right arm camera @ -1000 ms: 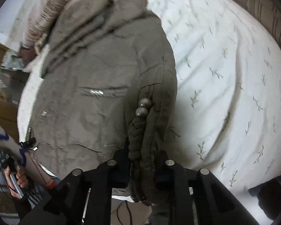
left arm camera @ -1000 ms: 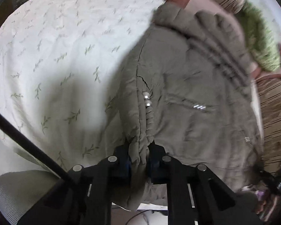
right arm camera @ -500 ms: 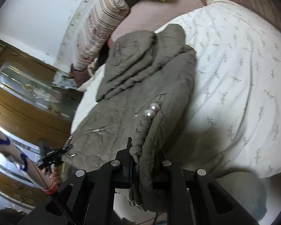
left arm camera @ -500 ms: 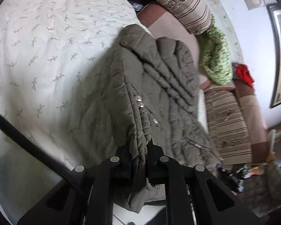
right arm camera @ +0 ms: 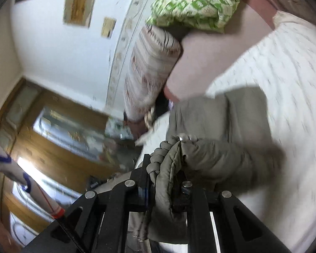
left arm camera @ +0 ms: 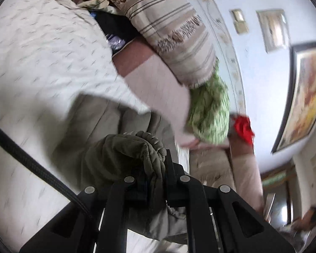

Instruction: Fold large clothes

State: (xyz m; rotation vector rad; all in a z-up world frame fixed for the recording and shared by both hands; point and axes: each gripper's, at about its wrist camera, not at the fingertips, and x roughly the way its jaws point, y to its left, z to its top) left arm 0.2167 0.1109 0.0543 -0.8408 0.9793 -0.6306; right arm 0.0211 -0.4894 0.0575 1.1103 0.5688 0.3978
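A grey-olive padded jacket (left arm camera: 107,124) lies on a white bedspread (left arm camera: 35,59) with a small leaf print. My left gripper (left arm camera: 155,175) is shut on a bunched, ribbed hem of the jacket and holds it lifted, folded over toward the far part of the garment. In the right wrist view my right gripper (right arm camera: 164,187) is shut on the other ribbed hem corner of the jacket (right arm camera: 221,116), also lifted. The bedspread (right arm camera: 284,67) shows beyond it. Both views are blurred by motion.
A striped bolster pillow (left arm camera: 170,25) and a green patterned pillow (left arm camera: 210,109) lie at the head of the bed, with a red cloth (left arm camera: 242,126) beside them. The right wrist view shows the same pillows (right arm camera: 196,0), a wooden cabinet (right arm camera: 52,130) and framed pictures on the wall.
Both grippers have lifted the jacket's hem and carried it forward toward the pillows. The views have tilted up, so the wall and pillows now fill the upper part.
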